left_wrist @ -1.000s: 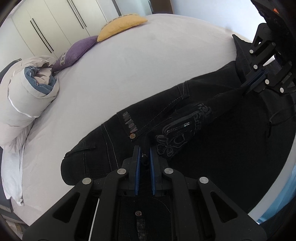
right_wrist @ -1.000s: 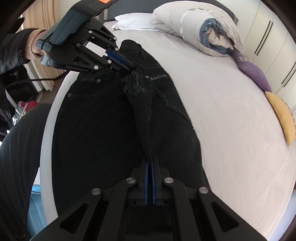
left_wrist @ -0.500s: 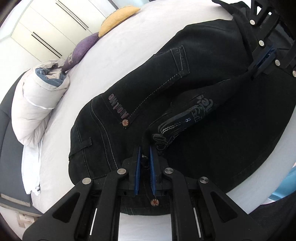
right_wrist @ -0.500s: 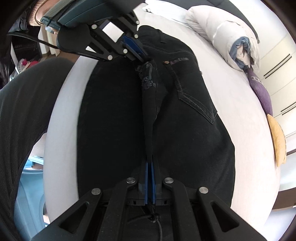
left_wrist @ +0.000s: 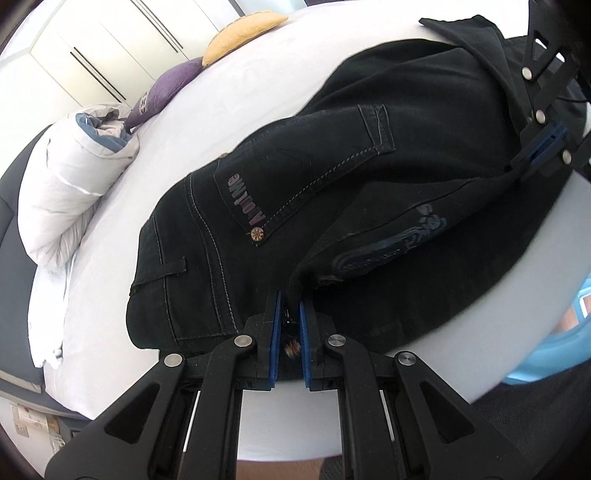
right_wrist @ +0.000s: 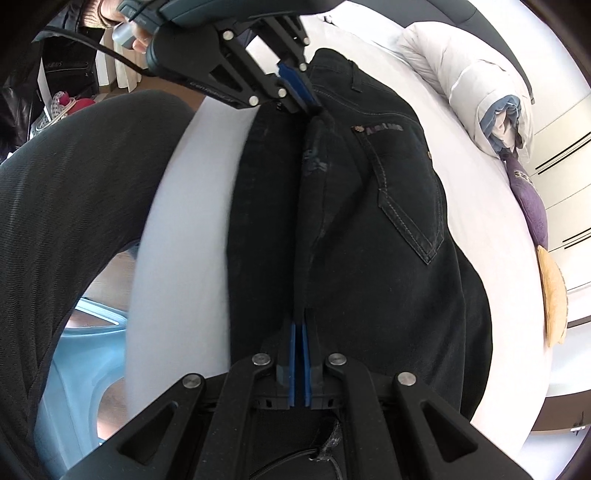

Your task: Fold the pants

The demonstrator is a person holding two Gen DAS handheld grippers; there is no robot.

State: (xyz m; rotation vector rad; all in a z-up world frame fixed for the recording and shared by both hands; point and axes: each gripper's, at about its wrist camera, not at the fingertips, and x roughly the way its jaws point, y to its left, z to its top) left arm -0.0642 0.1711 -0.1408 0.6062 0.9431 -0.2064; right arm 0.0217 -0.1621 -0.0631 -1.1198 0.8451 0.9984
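Black jeans (left_wrist: 332,184) lie on a white bed, back pocket and grey lettering up; they also show in the right wrist view (right_wrist: 388,221). My left gripper (left_wrist: 289,306) is shut on the waistband edge at the bed's near side. My right gripper (right_wrist: 300,332) is shut on the same raised edge farther along the leg; it also shows in the left wrist view (left_wrist: 535,147). The left gripper shows in the right wrist view (right_wrist: 299,92). The held edge forms a taut ridge between both grippers, lifted over the lower layer.
A rolled white and blue duvet (left_wrist: 74,177), a purple cushion (left_wrist: 166,88) and a yellow cushion (left_wrist: 240,33) lie at the far side of the bed (left_wrist: 221,110). A light blue tub (right_wrist: 74,350) stands on the floor beside the bed. The person's dark-clad leg (right_wrist: 74,203) is close by.
Both grippers have pulled the held edge toward the bed's near side. The jeans slid with them and now reach the mattress edge.
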